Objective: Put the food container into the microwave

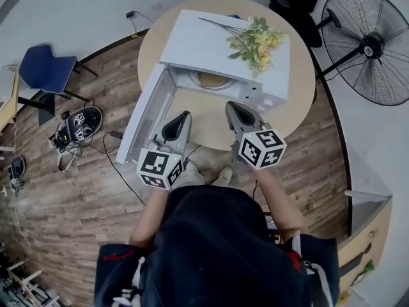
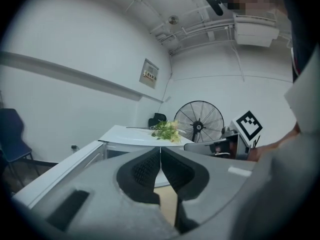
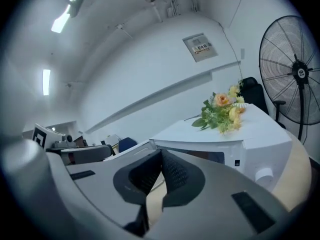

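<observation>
I've got left gripper (image 1: pixel 184 116) and right gripper (image 1: pixel 232 107) closed, empty. The tan disc at twelve inside the microwave (image 1: pixel 192 40) may be the container (image 1: pixel 211 79): likely light, take its rim.

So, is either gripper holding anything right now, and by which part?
Nothing is held. The left gripper has its jaws together, nothing between them; the right gripper likewise. Both sit before the open white box-shaped microwave.

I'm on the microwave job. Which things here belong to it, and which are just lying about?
For the job: microwave, its open door, left gripper, right gripper, both shut and empty. I can't pick out a food container.
Lying about: flowers on the microwave, fan, blue chair.
</observation>
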`<state>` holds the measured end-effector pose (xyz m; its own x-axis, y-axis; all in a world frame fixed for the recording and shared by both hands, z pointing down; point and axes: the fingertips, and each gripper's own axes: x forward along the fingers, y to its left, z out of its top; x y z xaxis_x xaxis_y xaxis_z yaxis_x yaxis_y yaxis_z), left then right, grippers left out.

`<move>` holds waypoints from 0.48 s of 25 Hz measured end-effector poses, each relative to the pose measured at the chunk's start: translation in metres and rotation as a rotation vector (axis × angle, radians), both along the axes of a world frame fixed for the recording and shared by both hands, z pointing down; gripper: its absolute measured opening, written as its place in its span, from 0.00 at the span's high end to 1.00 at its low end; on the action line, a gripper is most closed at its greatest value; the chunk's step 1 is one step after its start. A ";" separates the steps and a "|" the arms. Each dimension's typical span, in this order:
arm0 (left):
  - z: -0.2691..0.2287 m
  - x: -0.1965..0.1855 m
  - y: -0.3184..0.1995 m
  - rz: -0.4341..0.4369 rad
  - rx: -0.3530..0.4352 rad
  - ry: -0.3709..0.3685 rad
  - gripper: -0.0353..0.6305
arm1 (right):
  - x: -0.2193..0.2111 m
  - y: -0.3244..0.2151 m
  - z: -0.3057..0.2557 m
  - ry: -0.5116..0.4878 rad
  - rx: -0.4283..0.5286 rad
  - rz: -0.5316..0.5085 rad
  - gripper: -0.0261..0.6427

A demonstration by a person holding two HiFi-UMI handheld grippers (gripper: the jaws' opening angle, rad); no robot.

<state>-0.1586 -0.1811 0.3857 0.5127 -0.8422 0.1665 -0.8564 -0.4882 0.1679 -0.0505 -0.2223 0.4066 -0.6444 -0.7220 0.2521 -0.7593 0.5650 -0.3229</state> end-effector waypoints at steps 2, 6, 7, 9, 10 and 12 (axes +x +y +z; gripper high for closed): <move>-0.010 0.002 0.004 0.000 0.019 0.000 0.91 | 0.002 0.006 -0.014 -0.005 0.034 -0.005 0.94; -0.030 -0.001 0.010 -0.021 0.055 0.007 0.91 | 0.008 0.016 -0.042 -0.014 0.101 0.000 0.94; -0.034 -0.001 0.011 -0.023 0.064 0.006 0.91 | 0.011 0.019 -0.047 -0.016 0.113 0.002 0.94; -0.042 -0.001 0.015 -0.025 0.084 -0.008 0.91 | 0.016 0.025 -0.056 -0.018 0.134 0.005 0.94; -0.046 0.000 0.016 -0.027 0.093 -0.014 0.91 | 0.018 0.027 -0.061 -0.017 0.144 0.007 0.94; -0.052 -0.001 0.020 -0.034 0.100 -0.012 0.91 | 0.021 0.032 -0.068 -0.014 0.160 0.010 0.94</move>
